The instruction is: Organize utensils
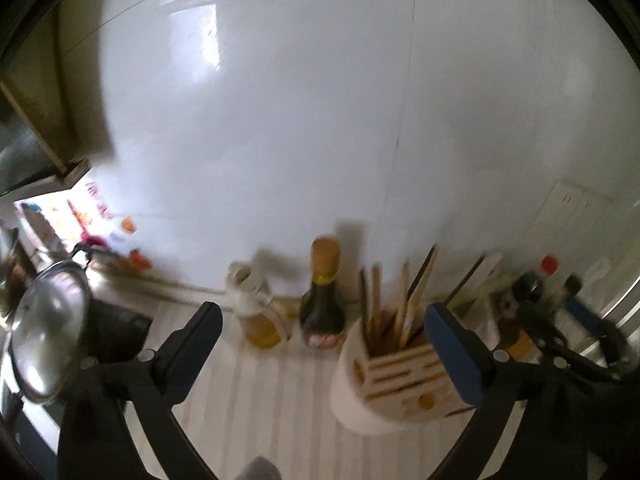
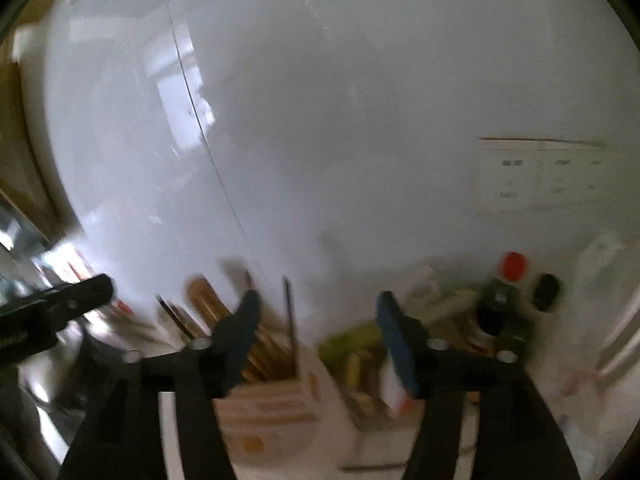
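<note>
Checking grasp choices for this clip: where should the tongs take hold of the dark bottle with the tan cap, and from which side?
Grip the dark bottle at its narrow neck, just under the tan cap, coming from the front. It stands upright, the oil bottle crowds its left and the utensil holder its right, so the wide body is likely harder to straddle.

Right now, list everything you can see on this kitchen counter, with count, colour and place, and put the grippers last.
utensil holder: one, white with a pale wooden slotted top, on the striped counter at centre right
chopsticks: several, wooden, upright in the utensil holder
dark bottle: one, brown cap, by the wall left of the holder
oil bottle: one, clear with yellow liquid, left of the dark bottle
pot lid: one, shiny metal, far left
condiment bottles: a blurred cluster, one red-capped, far right
wall: white, glossy, behind everything
left gripper: black, open, empty
right gripper: black, open, empty
</note>
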Demonstrator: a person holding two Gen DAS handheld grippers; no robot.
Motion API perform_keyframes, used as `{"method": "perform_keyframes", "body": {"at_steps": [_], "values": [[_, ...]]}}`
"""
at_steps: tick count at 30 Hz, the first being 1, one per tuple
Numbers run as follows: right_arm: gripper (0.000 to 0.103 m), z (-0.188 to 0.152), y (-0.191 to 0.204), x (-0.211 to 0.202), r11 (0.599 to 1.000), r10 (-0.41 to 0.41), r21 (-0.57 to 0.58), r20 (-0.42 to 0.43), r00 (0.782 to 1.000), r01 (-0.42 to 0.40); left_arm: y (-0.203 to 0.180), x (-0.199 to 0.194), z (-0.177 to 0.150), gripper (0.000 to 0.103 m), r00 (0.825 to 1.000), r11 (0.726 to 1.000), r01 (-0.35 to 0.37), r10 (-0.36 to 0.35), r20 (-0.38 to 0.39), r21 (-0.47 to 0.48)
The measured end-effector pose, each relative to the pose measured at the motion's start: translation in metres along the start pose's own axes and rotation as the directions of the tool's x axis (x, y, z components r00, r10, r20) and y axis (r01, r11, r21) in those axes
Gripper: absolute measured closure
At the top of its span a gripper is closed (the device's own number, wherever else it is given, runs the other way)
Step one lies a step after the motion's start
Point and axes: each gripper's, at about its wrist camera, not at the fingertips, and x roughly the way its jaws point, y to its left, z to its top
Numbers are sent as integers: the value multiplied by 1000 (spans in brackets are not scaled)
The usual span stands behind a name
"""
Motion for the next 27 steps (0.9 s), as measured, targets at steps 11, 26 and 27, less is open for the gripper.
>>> {"method": "perform_keyframes", "body": {"at_steps": [11, 26, 27], "values": [[0, -41, 5, -39, 988, -92, -126, -41, 995, 87, -11, -30, -43, 0, 995, 996, -93, 93, 18, 8], [0, -65, 19, -181, 983, -156, -93, 62, 986, 161, -5, -161, -102, 0, 991, 999, -31, 28, 131, 20], [0, -69, 22, -197, 981, -166, -88, 77, 983, 173, -3, -172, -107, 0, 990, 999, -27, 23, 138, 25]]}}
